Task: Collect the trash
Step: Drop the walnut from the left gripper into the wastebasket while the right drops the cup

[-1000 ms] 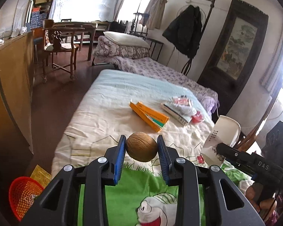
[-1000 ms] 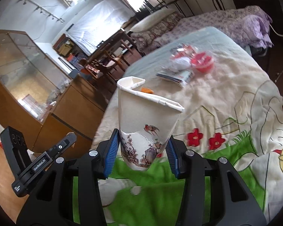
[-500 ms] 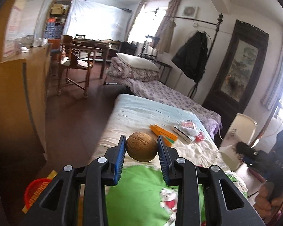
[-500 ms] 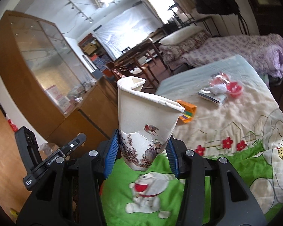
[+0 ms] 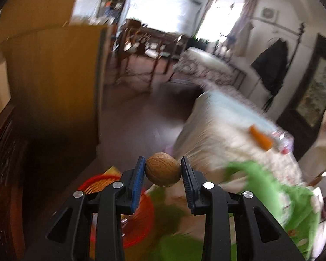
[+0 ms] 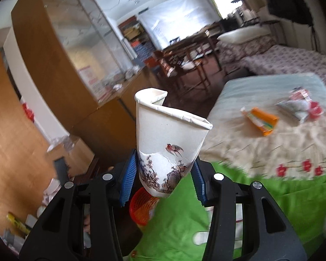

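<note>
A brown walnut (image 5: 163, 170) sits between the blue pads of my left gripper (image 5: 163, 163), whose jaws are opening while both pads still touch it. Below and left of it, on the dark floor beside the bed, stands a red mesh basket (image 5: 139, 219). My right gripper (image 6: 164, 162) is shut on a crushed white paper cup (image 6: 167, 130) printed with a bird and blossoms, held upright. The same red basket (image 6: 141, 206) shows just under the cup. The left wrist view is blurred by motion.
A bed with a green cartoon quilt (image 6: 260, 195) fills the right. On it lie an orange box (image 6: 260, 120) and a pile of wrappers (image 6: 300, 106). A tall wooden cabinet (image 5: 54, 82) stands at the left. Chairs and a table (image 6: 184, 63) stand farther back.
Both grippers swung left, away from the bed toward the floor beside it. The red basket now lies right under both grippers. The walnut and cup stay in the jaws.
</note>
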A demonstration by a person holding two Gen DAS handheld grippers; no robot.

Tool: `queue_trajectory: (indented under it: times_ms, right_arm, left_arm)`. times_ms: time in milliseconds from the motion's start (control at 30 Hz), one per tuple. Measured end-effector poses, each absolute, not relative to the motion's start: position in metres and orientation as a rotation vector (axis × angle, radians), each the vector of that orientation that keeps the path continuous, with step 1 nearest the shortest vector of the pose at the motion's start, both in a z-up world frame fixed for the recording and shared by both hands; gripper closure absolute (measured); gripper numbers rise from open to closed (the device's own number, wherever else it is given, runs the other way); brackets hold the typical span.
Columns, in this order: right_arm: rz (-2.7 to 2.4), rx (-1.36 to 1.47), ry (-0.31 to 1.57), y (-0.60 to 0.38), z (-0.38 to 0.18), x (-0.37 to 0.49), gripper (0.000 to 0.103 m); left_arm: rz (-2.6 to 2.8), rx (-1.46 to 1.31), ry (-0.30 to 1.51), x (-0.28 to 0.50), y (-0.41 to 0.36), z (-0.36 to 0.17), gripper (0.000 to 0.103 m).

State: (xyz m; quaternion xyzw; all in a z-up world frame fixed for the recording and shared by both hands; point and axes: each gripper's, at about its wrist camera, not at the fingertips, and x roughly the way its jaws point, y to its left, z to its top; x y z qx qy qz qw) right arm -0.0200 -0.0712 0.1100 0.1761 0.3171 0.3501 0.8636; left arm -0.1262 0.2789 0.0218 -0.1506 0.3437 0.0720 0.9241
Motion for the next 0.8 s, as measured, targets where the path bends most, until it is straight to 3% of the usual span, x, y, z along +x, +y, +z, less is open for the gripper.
queue_trajectory:
  times_ms: [33, 100, 267, 500, 800]
  right_arm:
    - [0.746, 0.359, 0.684, -0.062, 0.106, -0.018, 0.056]
    - [0.768, 0.325, 0.725, -0.038, 0.098, -0.015, 0.056]
    - [0.816, 0.259, 0.814, 0.012, 0.078, -0.008, 0.056]
    - [0.902, 0.15, 0.949, 0.087, 0.044, -0.003, 0.055]
    - [1.0, 0.032, 1.086, 0.18, 0.005, 0.01, 0.05]
  left_arm:
    - [0.162, -0.314, 0.738, -0.127, 0.286, 0.008, 0.064]
    - [0.185, -0.341, 0.776, -0.126, 0.302, -0.01, 0.04]
    - [0.29, -0.44, 0.814, -0.139, 0.346, -0.043, 0.024]
    - [0.481, -0.414, 0.827, -0.165, 0.389, -0.063, 0.012]
    - [0.576, -0.446, 0.869, -0.18, 0.421, -0.085, 0.011]
